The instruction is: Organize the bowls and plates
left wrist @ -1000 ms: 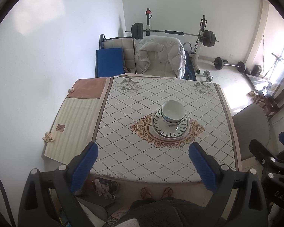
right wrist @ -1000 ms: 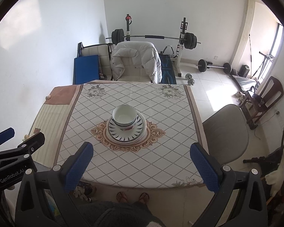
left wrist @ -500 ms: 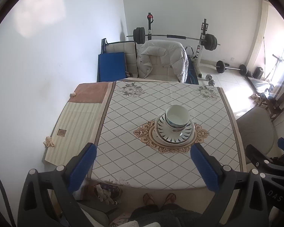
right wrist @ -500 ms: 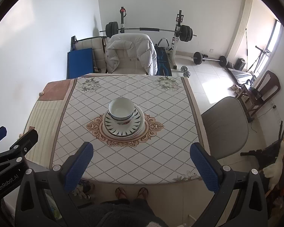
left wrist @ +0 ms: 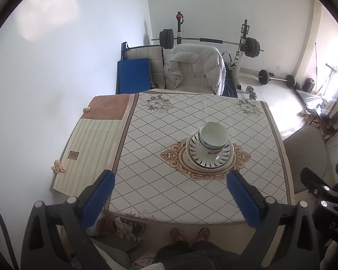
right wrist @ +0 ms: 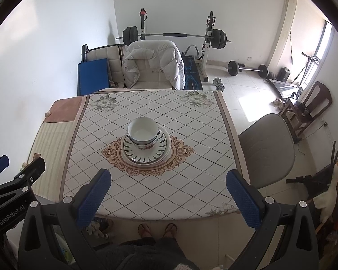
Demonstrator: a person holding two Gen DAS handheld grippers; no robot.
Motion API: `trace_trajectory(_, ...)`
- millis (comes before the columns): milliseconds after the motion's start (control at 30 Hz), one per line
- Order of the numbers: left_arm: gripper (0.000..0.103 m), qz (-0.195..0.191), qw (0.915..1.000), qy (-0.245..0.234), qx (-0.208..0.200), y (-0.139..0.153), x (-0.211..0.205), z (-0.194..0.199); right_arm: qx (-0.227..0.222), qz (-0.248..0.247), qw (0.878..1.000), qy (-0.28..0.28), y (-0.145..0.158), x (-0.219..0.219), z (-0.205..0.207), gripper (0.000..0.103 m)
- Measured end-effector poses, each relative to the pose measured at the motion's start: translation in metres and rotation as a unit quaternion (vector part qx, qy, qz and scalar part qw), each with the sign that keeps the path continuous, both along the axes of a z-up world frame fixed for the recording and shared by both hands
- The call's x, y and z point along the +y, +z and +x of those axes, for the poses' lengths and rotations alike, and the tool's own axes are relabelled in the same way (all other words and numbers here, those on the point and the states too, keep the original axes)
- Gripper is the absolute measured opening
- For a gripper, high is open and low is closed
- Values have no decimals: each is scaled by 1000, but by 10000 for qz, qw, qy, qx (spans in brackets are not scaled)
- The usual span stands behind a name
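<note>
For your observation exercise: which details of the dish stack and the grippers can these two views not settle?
- Number of bowls: both views; the top bowl hides those nested below.
- Number of plates: both views; only rims show under the striped plate.
- Left gripper and right gripper: bodies cut off by the bottom edge.

Two bowls (right wrist: 142, 132) are sitting nested, one inside the other, at the middle of the table (right wrist: 191, 180). Two plates (right wrist: 160, 148) are lying stacked under them, a striped one on a wider one. Two grippers are hovering at the table's near edge, the left gripper (left wrist: 170, 180) and the right gripper (right wrist: 169, 176), each showing two blue-padded fingers spread apart. Three chairs are standing around the table: a white chair (right wrist: 146, 76) at its far side, a grey chair (right wrist: 268, 144) at its right side, and a wooden chair (right wrist: 313, 103) well beyond that. Two barbells are resting beyond the table's far side, a racked barbell (right wrist: 175, 35) and a floor barbell (right wrist: 247, 68). Two dumbbells (right wrist: 218, 84) are lying near the table's far right corner. Two sandalled feet (right wrist: 144, 228) are showing below its near edge.
</note>
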State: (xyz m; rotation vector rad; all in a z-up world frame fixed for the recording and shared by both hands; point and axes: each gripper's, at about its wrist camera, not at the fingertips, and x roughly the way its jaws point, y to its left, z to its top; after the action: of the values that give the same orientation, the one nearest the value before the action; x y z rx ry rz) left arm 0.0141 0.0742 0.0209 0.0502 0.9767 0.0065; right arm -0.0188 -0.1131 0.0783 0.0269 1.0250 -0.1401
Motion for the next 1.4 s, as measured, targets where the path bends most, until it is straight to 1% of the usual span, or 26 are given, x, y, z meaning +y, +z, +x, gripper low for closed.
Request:
trace_trajectory(267,102,48,9999,-83,40,-2,0,2,16,3,10000,36,0,0,1,103)
trace_trajectory(567,102,77,10000,-50,-34,1,1,2,18,-14,10000,35,-3,1,2,103)
trace_trajectory(1400,102,90,9999,-42,-58,3,3,0,-5,-21,10000,6,-5,9,0,103)
